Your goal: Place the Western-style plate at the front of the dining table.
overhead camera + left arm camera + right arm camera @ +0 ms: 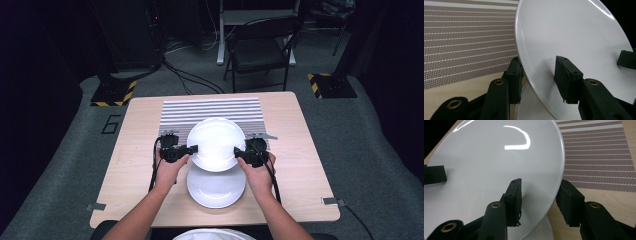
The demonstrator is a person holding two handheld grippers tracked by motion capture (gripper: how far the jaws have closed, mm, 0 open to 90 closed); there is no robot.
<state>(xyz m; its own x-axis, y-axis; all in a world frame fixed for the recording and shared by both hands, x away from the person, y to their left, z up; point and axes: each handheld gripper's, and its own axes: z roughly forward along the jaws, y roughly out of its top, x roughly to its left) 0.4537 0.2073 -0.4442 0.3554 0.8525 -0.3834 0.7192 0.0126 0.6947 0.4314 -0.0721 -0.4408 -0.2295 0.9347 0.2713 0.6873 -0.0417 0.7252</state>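
Observation:
A large white plate (216, 144) hangs just above the table, over the near edge of a grey striped placemat (210, 107). My left gripper (192, 149) is shut on its left rim and my right gripper (238, 151) on its right rim. In the left gripper view the jaws straddle the plate's (574, 37) edge, one pad under it and one on top. The right gripper view shows the same hold on the plate (494, 165). A smaller white plate (216, 189) lies on the table below, partly covered by the large one.
The wooden table (140, 130) has bare wood left and right of the plates. The striped placemat (461, 37) reaches toward the far edge. Beyond the table stand a folding chair (260, 50) and two floor stands with yellow-black bases.

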